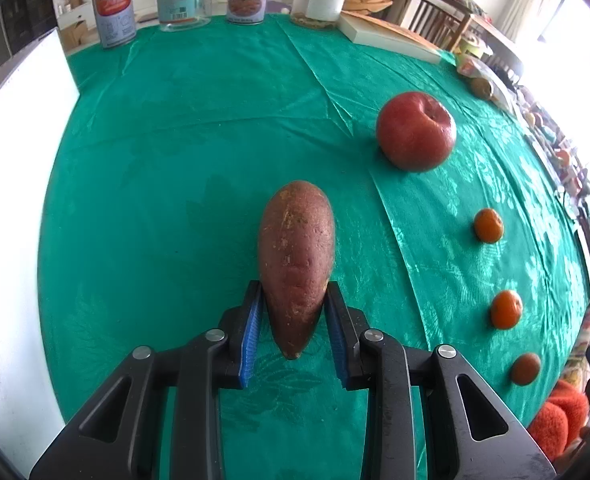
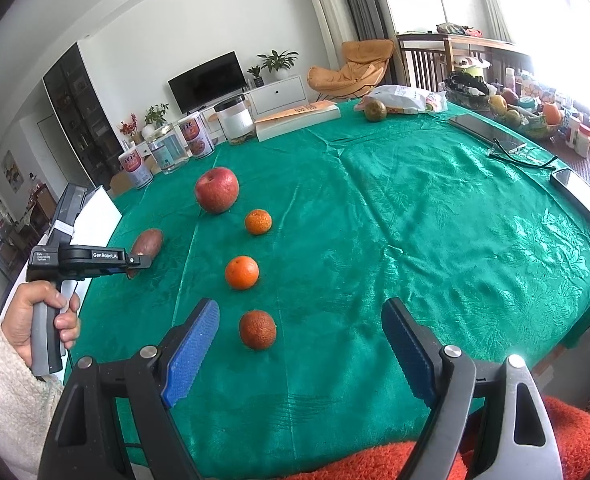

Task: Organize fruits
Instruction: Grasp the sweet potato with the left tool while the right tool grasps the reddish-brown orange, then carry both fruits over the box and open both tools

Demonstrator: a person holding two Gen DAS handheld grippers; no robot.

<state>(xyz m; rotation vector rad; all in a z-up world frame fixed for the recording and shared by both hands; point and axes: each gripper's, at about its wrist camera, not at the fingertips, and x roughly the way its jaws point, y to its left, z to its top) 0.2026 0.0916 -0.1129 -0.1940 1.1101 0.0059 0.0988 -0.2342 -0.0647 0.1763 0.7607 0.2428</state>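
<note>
1. Your left gripper (image 1: pixel 295 316) has its blue fingers (image 1: pixel 251 336) pinching the near, tapered end of the sweet potato (image 1: pixel 297 256); the pads press on both flanks, so I judge the grip taken.
2. The sweet potato lies on the green counter (image 1: pixel 175 140), its long axis running straight out along the fingers, fat end away from you; from the right wrist view it sits at the left end of the spread, and whether it is off the cloth I cannot tell.
3. Your right gripper (image 2: pixel 301 344) hangs with its fingers spread wide, nothing between the pads; the dark orange (image 2: pixel 257 329) lies just ahead of them, slightly left of the gap.
4. Beyond it the fruit runs in a line away from you: a middle orange (image 2: pixel 241 272), a far orange (image 2: pixel 258 221), then the red apple (image 2: pixel 216 189).
5. The left hand (image 2: pixel 41 320) owns the sweet potato; the right is nearer the oranges.
</note>
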